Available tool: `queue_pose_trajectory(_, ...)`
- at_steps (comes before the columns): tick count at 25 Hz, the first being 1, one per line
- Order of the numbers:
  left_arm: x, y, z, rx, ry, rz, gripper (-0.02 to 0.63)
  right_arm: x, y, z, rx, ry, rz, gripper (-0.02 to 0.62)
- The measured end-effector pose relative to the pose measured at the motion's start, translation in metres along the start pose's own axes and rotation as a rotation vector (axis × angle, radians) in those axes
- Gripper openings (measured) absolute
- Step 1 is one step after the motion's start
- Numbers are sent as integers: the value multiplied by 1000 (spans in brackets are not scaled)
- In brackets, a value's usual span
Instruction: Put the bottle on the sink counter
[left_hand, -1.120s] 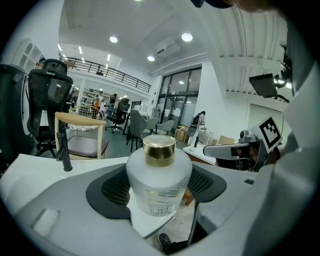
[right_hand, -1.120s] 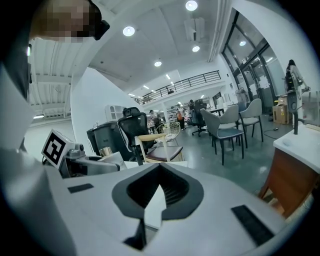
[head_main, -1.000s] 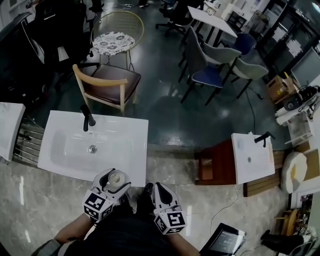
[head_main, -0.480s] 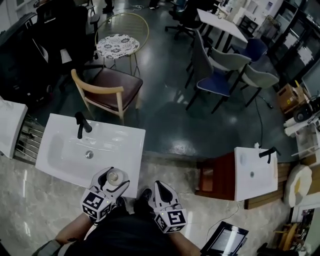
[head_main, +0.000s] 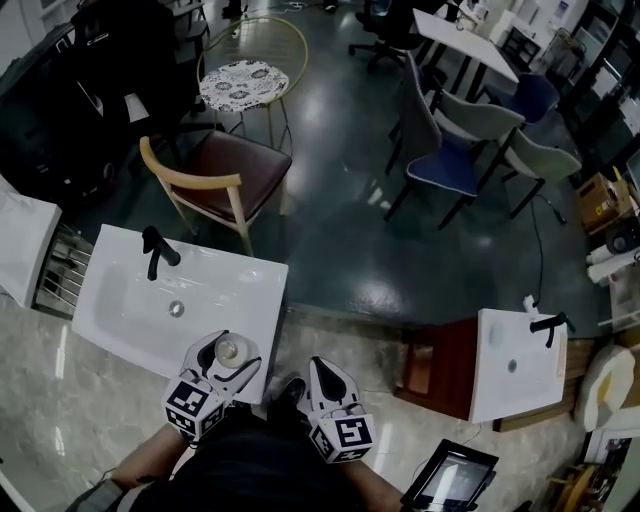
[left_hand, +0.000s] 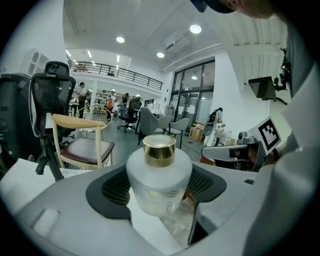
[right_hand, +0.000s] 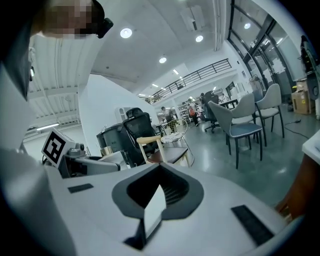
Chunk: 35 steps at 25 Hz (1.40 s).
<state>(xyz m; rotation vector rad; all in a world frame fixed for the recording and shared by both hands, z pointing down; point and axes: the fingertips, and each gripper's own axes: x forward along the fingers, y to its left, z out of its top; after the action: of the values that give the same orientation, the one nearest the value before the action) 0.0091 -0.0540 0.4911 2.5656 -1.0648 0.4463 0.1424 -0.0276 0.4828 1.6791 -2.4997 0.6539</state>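
Note:
A frosted white bottle (left_hand: 159, 182) with a gold cap (left_hand: 159, 149) stands upright between the jaws of my left gripper (left_hand: 160, 197), which is shut on it. In the head view the bottle (head_main: 228, 351) and left gripper (head_main: 226, 358) hover over the near right corner of the white sink counter (head_main: 255, 290). A black faucet (head_main: 154, 252) stands at the basin's far side. My right gripper (head_main: 325, 376) is close to the person's body, right of the counter. Its jaws are shut with nothing between them, as the right gripper view (right_hand: 159, 175) also shows.
A wooden chair (head_main: 215, 175) stands just behind the sink. A second small sink (head_main: 515, 365) on a wooden cabinet (head_main: 440, 365) is at the right. Blue and grey chairs (head_main: 450, 160) and a round wire stool (head_main: 248, 80) stand farther off. A tablet (head_main: 450, 480) lies on the floor.
The view has drifted, so the sink sits slightly lower and more to the left. Both grippers keep their places; the left one still holds the bottle by the counter's near corner.

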Motion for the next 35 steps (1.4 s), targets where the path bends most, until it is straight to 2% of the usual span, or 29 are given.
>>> queue_pose_trajectory(6,8,12,9,-10,2,44,334,12,-12,6,19,11,4,-5)
queue_pose_trajectory(12,9,46,6,-30,14,65,334,42,-5,-3,33,39,4,-5)
queue_pose_trajectory(20,24,80,4,-18,33,38,334,70,-3,-6,43,51,-44,-5)
queue_pose_trajectory(31,72,112,-8,9,30,42,334,96,-20,-18,77,74,-86,-5)
queue_pose_trajectory(35,92,118,-1,37,18,34,334,103,-25,-18,86,76,-96,-5)
